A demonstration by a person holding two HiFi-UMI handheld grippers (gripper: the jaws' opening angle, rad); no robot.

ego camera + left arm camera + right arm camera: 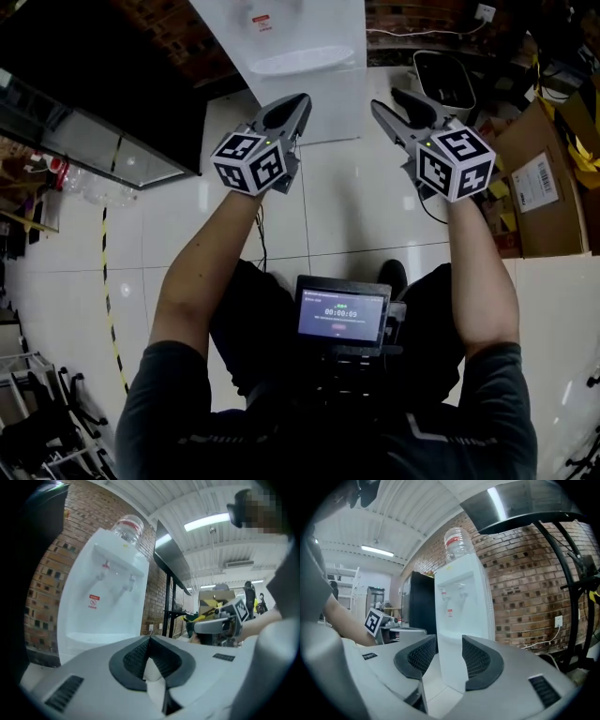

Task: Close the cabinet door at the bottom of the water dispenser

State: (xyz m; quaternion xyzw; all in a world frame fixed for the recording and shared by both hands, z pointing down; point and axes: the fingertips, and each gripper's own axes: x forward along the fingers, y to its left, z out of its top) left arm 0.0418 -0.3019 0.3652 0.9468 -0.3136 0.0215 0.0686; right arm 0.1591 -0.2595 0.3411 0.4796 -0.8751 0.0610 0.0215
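The tall white plastic water dispenser point(302, 47) stands upright ahead of both grippers, untouched, its bottom cabinet door point(449, 665) framed between the spread, empty jaws of the right gripper point(392, 101), while the left gripper point(298, 101) has its jaws pressed together.

Workshop or storeroom, judging by bare brick wall point(525, 597), cardboard boxes point(542, 180), strip lights point(211, 521)

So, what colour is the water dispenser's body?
White; the water dispenser shows best in the right gripper view.

Head view looks steeply down; both gripper views face level, sharing the water dispenser point(108, 597).
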